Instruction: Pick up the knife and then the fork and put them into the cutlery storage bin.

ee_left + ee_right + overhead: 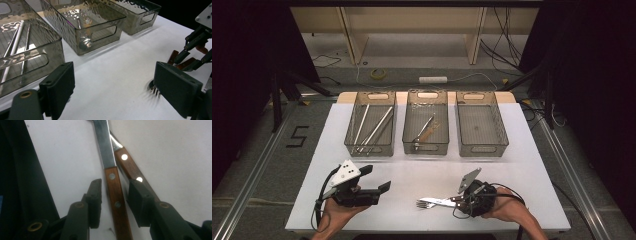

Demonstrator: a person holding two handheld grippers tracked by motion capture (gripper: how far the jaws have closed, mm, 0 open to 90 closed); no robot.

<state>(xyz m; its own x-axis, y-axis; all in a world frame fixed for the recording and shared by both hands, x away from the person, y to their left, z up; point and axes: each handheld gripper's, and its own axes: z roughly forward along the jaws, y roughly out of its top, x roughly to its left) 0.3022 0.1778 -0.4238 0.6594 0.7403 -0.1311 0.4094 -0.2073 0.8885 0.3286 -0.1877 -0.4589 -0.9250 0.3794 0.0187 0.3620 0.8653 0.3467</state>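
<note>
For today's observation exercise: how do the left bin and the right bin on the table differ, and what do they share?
The left bin holds long silver rods lying lengthwise; the right bin looks empty. The left bin sits beyond the person's left hand-held gripper, the right bin beyond the right one. Both are smoky, see-through rectangular tubs with cut-out handles.

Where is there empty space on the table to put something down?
The white table is bare between the three smoky clear plastic bins and the grippers, and along its right side. The right bin holds nothing. It is crowded near the front, where the right gripper straddles one of two wooden-handled utensils, and where the left gripper sits.
</note>
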